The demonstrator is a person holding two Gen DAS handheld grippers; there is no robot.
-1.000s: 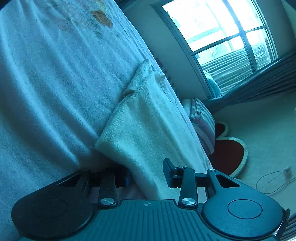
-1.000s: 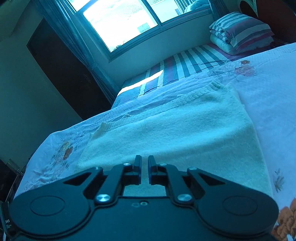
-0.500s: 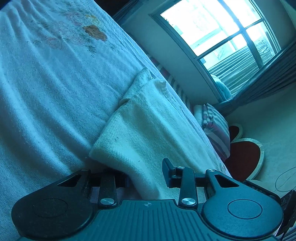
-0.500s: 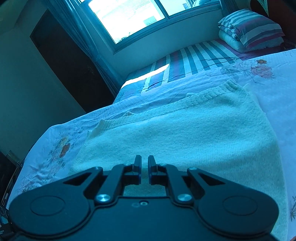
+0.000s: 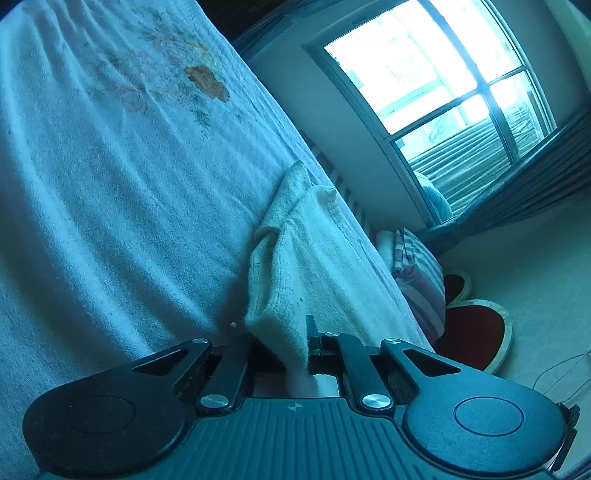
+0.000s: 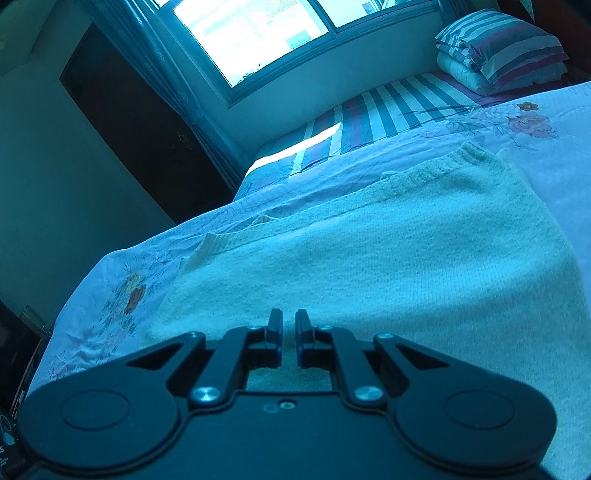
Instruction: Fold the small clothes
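A cream knitted sweater (image 6: 388,251) lies on the bed. In the left wrist view its near corner (image 5: 291,295) hangs lifted between my fingers. My left gripper (image 5: 284,347) is shut on that corner of the sweater; the left finger is partly hidden by the cloth. My right gripper (image 6: 289,325) hovers over the near edge of the sweater with the jaws nearly together, a narrow gap between them, and nothing visibly in them.
The bed has a pale floral sheet (image 5: 110,184). A striped mattress (image 6: 388,110) and a striped pillow pile (image 6: 502,48) lie under the window (image 6: 251,33). A heart-shaped red mat (image 5: 476,332) lies on the floor beside the bed.
My left gripper has closed on the sweater's corner and lifted it; the fold now stands up steeper. My right gripper has moved forward over the sweater, jaws unchanged.
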